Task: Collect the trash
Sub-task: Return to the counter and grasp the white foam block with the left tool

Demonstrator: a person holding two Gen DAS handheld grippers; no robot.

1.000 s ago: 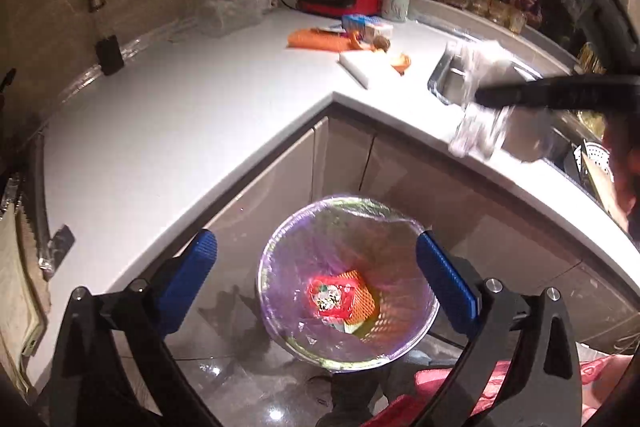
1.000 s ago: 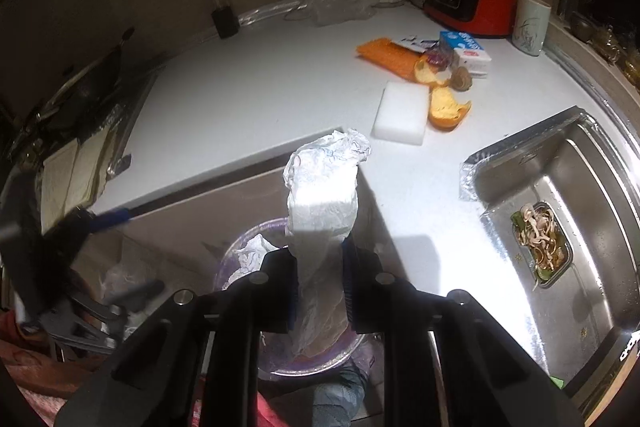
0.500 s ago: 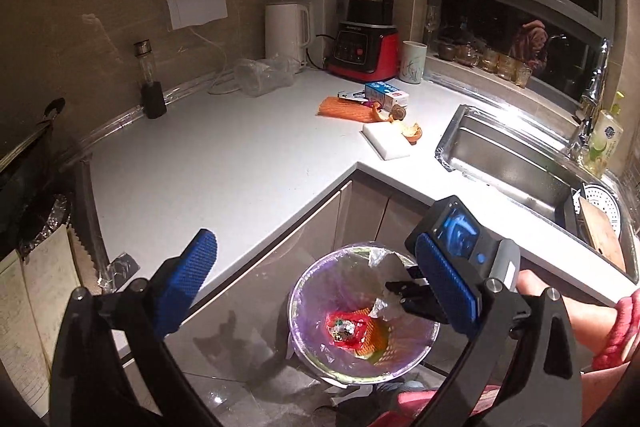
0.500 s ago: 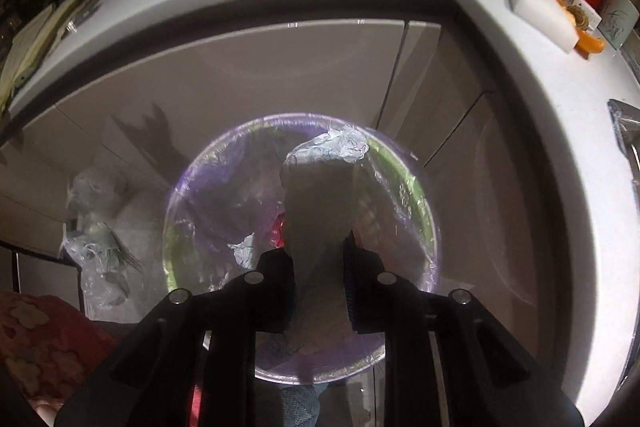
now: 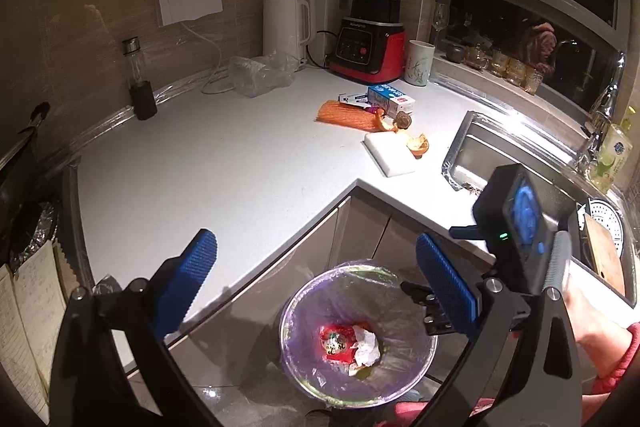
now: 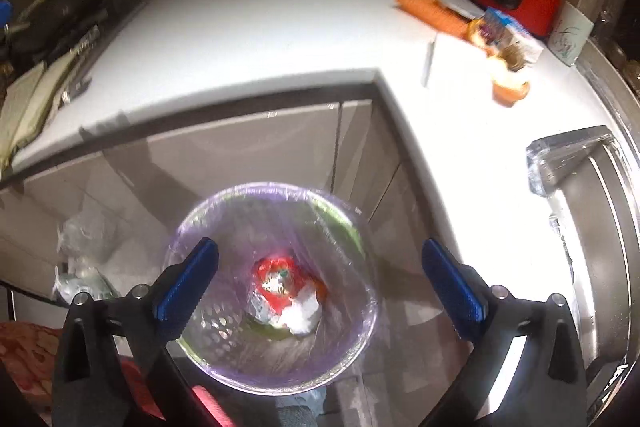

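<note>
Dropping trash into the bin is the step in hand; notes by view.

Left wrist view: my left gripper (image 5: 316, 267) is spread wide, nothing between the blue pads. Lined bin (image 5: 292, 343) sits on the floor below the counter corner. White crumpled wrapper (image 5: 366, 347) lies at the bottom, touching a red packet (image 5: 336, 341). My right gripper (image 5: 434, 311) hangs at the bin's right rim. Far on the counter (image 5: 200, 167): orange peel (image 5: 418, 147), a small carton (image 5: 390, 99), an orange net sleeve (image 5: 346, 115), a clear bag (image 5: 260, 73), all still to collect, I judge.

Right wrist view (blurred): my right gripper's jaws have just been opening and now stand fully spread, empty, above the bin. Wrapper sits down inside, clear of the pads.

To do this well, I reckon: lift straight up so the fingers don't snag the liner, then head for the peel.
</note>
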